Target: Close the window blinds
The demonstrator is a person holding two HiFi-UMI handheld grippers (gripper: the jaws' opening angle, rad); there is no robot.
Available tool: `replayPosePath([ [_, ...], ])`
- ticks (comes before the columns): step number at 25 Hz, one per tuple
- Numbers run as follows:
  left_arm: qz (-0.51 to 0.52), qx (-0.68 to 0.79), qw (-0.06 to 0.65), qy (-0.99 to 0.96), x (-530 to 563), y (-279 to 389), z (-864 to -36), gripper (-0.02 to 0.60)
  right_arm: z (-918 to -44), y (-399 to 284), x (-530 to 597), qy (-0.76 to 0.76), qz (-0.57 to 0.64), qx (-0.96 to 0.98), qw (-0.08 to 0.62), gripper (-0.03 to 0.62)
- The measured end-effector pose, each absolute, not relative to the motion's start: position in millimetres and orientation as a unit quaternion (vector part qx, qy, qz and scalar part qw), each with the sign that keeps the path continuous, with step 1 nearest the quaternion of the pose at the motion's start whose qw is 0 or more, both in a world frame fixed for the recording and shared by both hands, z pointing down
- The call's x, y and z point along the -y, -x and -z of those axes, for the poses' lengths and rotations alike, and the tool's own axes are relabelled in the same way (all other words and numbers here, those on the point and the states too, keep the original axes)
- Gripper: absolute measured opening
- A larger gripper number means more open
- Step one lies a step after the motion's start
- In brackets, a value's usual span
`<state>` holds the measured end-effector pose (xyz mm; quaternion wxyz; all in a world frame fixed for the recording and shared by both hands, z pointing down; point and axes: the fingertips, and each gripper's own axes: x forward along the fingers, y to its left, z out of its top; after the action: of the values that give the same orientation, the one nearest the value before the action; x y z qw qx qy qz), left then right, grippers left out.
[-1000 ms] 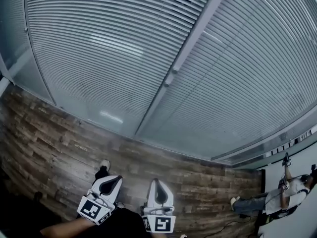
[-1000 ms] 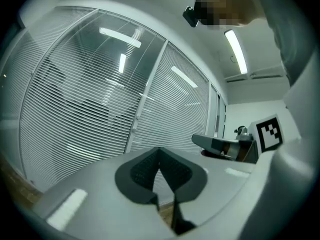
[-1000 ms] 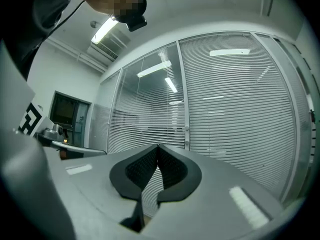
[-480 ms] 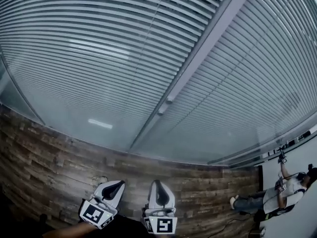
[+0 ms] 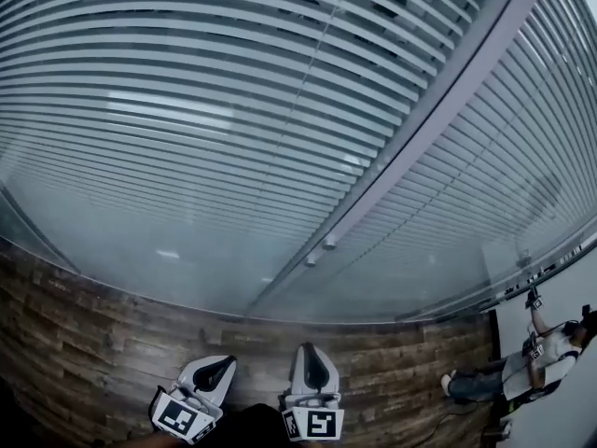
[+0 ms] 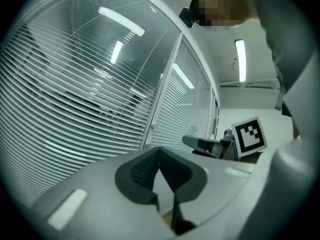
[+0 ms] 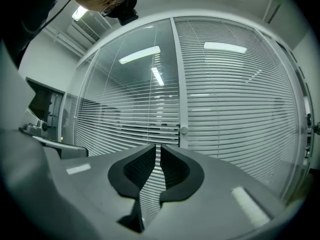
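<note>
- Window blinds [image 5: 233,110] with pale horizontal slats fill most of the head view, hanging behind glass panels straight ahead of the person and curving overhead.
- Dark gaps show between the upper slats. Ceiling lights reflect in the glass.
- A pale upright frame post [image 5: 420,138] separates the two glazed panels, and a small round knob [image 5: 328,244] sits on it low down.
- Below the glass runs a wood-plank floor [image 5: 84,362].
- The left hand-held gripper [image 5: 222,362] is low in the head view, well short of the glass. Its jaws are together at the tips, with nothing between them.
- The right hand-held gripper [image 5: 308,351] is just beside the left one and points at the frame post. Its jaws are opening, a narrow slit apart, with only the distant slats showing through and nothing between them.
- Each hand-held gripper carries a black-and-white marker cube [image 5: 180,416] at its near end.
- At the far right, a person [image 5: 541,362] is low on the floor beside a white wall.
</note>
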<state>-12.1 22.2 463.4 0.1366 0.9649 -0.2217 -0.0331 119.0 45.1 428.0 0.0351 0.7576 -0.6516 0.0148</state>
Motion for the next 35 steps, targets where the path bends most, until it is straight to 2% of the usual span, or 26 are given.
replayPosePath([
  [9, 0.040, 0.259, 0.136, -0.955, 22.0, -8.4, -450.2, 0.000, -406.9, -133.9, 1.1, -0.741, -0.040, 0.670, 0.023, 0.077],
  [21, 0.051, 0.289, 0.126, -0.948, 52.2, -48.3, -456.5, 0.000, -427.5, -220.5, 67.5, -0.753, -0.041, 0.656, 0.028, 0.109],
  [35, 0.060, 0.290, 0.126, -0.947, 53.1, -55.8, -458.7, 0.000, -419.8, -239.0, 106.0, -0.757, -0.078, 0.648, -0.022, 0.135],
])
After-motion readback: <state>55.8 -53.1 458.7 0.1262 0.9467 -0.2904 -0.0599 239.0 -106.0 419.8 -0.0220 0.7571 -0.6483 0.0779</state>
